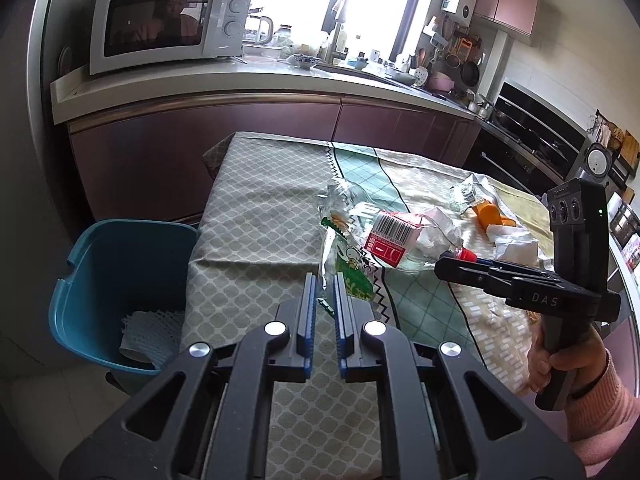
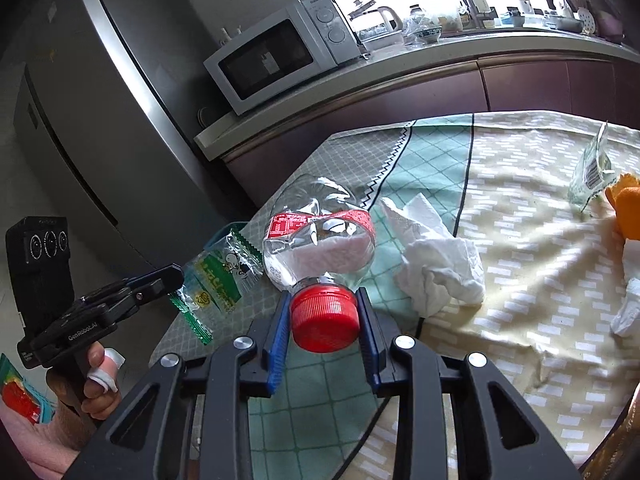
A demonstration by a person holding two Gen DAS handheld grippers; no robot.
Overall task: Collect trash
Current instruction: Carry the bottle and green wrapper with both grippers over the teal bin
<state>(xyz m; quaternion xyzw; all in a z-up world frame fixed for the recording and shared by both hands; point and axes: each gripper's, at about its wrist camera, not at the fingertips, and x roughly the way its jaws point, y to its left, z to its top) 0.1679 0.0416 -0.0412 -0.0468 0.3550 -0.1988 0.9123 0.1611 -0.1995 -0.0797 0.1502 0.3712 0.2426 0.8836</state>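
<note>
A crushed clear plastic bottle (image 2: 320, 240) with a red label and red cap (image 2: 325, 318) lies on the table; it also shows in the left wrist view (image 1: 400, 240). My right gripper (image 2: 325, 320) is shut on the cap. A green and clear snack wrapper (image 1: 352, 276) lies at the table's left edge, also seen in the right wrist view (image 2: 216, 276). My left gripper (image 1: 325, 292) is shut on the wrapper's near edge. A blue bin (image 1: 120, 280) stands on the floor left of the table.
Crumpled white tissue (image 2: 436, 272), orange peel (image 2: 626, 208) and a clear barcode wrapper (image 2: 592, 176) lie on the patterned tablecloth (image 2: 520, 280). White foam netting (image 1: 152, 332) lies in the bin. A counter with a microwave (image 1: 168, 24) stands behind; a fridge (image 2: 100, 100) at left.
</note>
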